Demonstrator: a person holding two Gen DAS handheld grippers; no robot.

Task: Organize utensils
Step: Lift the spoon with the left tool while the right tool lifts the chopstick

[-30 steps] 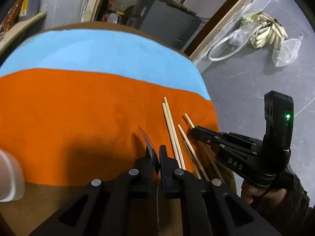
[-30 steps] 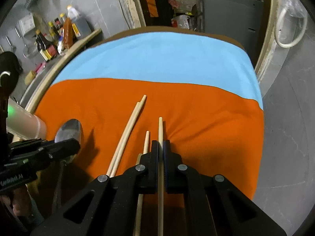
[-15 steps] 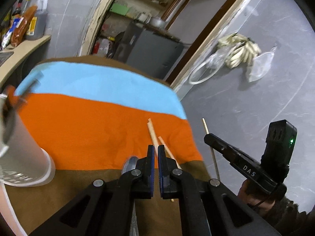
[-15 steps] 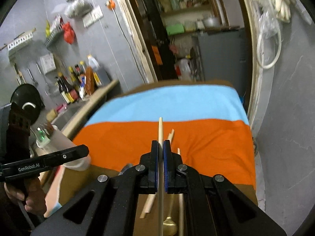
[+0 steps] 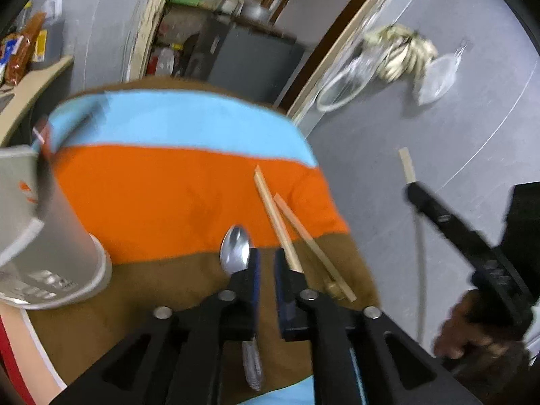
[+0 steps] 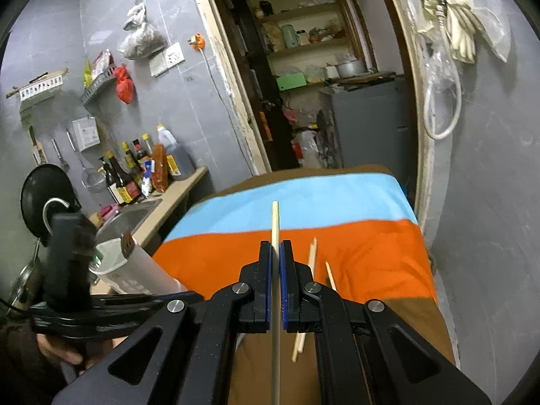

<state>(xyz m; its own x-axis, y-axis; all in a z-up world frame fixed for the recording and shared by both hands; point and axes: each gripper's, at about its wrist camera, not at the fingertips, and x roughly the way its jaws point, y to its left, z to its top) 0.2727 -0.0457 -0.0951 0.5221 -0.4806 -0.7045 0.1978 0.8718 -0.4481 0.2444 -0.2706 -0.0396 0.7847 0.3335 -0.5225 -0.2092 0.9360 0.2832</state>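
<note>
**Chopstick up, spoon down**

Chopstick (image 6: 275, 229) sits clamped in the right gripper (image 6: 275, 253), its tip poking out past the pads and its tail running off the bottom of the right wrist view. The spoon (image 5: 235, 249) lies on the brown stripe of the cloth (image 5: 162, 189), bowl in the clear, handle mostly hidden under the left gripper (image 5: 265, 263), whose jaws are opening with nothing pressed between them. It's blurry over there: the print on the white cup (image 5: 50, 236) can't be read, and the cup is cut off at the frame's left edge. Two loose chopsticks (image 5: 276, 216) rest across the orange and brown stripes near the right edge of the surface (image 6: 368, 170). Grey wall and an open doorway stand beyond; the orange middle lies bare.
</note>
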